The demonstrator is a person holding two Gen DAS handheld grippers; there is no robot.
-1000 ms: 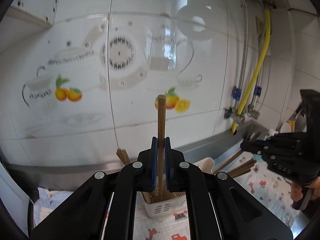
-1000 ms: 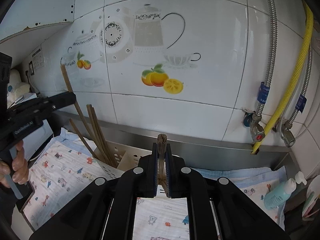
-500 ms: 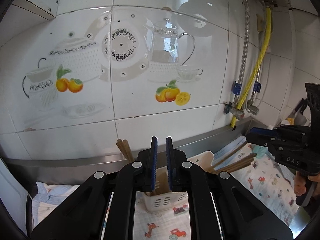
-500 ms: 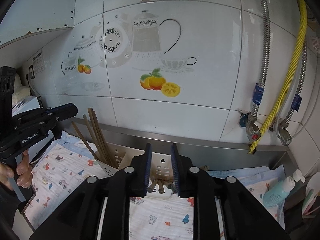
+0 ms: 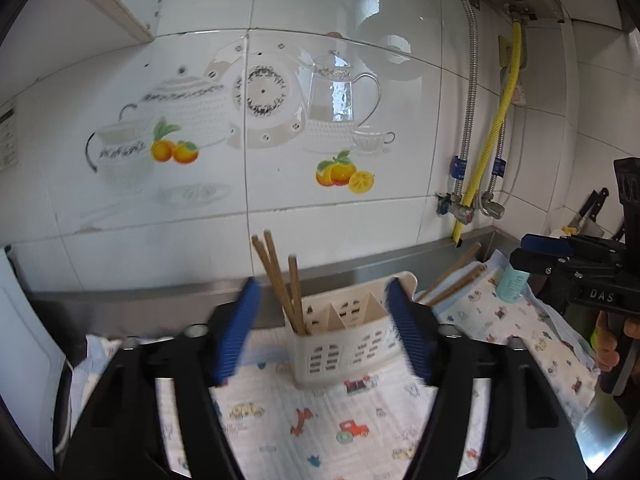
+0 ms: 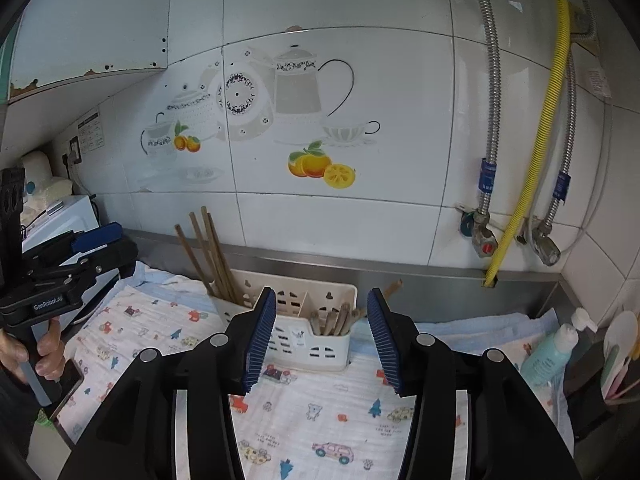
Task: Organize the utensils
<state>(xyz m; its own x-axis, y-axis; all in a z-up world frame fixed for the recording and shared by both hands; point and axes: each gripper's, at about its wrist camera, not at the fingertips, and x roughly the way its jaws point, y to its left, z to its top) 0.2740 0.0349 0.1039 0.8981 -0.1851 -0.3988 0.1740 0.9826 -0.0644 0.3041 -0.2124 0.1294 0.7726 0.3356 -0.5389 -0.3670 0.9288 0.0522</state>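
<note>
Noting both tools idle over the patterned cloth [image 6: 320, 412]. Left gripper [image 5: 324, 332]: jaws spread wide, nothing between them. Right gripper [image 6: 322, 336]: likewise wide open and empty.

White slotted caddy [image 6: 294, 338] stands on the cloth near its back edge, close to the steel ledge [image 6: 420, 276] under the tiled wall. Three upright chopsticks [image 5: 280, 280] lean in its left end compartment; another bundle of chopsticks [image 6: 336, 320] sits low and tilted in the right compartment. Two or three loose chopsticks [image 5: 452, 280] appear to lie toward the cloth's back right corner, beside a teal bottle [image 5: 513, 282].

Handling judgement: wooden sticks, light, rigid, thin, not fragile; smooth enough to roll or pivot in the pads. Best taken one at a time around mid-length, pads square across the shaft. Caddy looks light plastic and may tip if nudged.
</note>
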